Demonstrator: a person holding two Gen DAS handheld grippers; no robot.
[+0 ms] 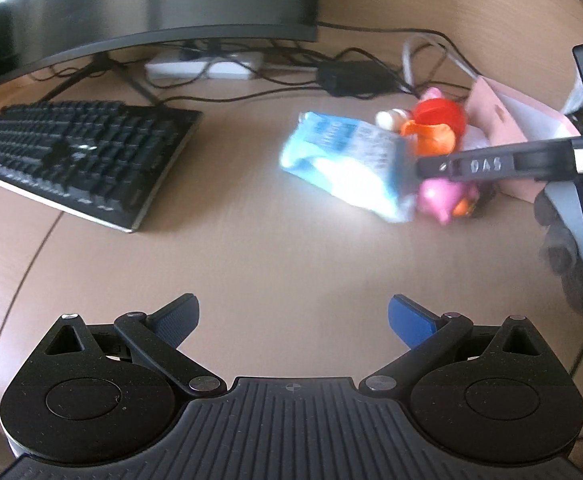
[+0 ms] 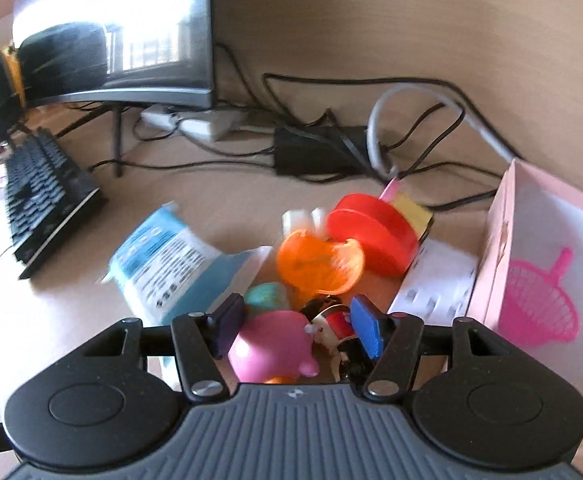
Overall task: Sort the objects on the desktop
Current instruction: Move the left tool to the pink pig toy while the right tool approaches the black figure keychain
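Note:
A pile of small objects lies on the desk: a blue-and-white packet (image 2: pixel 167 264), an orange toy (image 2: pixel 317 266), a red disc toy (image 2: pixel 371 236), a pink pig toy (image 2: pixel 273 346) and a small figure with a red body (image 2: pixel 333 326). My right gripper (image 2: pixel 297 326) is open, its blue pads either side of the pig and the small figure, apart from them as far as I can tell. In the left wrist view the packet (image 1: pixel 347 164) and pig (image 1: pixel 441 198) lie far ahead. My left gripper (image 1: pixel 293 318) is open and empty above bare desk.
A pink box (image 2: pixel 539 264) stands right of the pile, with a white leaflet (image 2: pixel 437 280) beside it. A black keyboard (image 1: pixel 79 156) lies left, under a curved monitor (image 1: pixel 151 8). A power strip (image 1: pixel 207 66), a black adapter (image 2: pixel 315 152) and cables lie behind.

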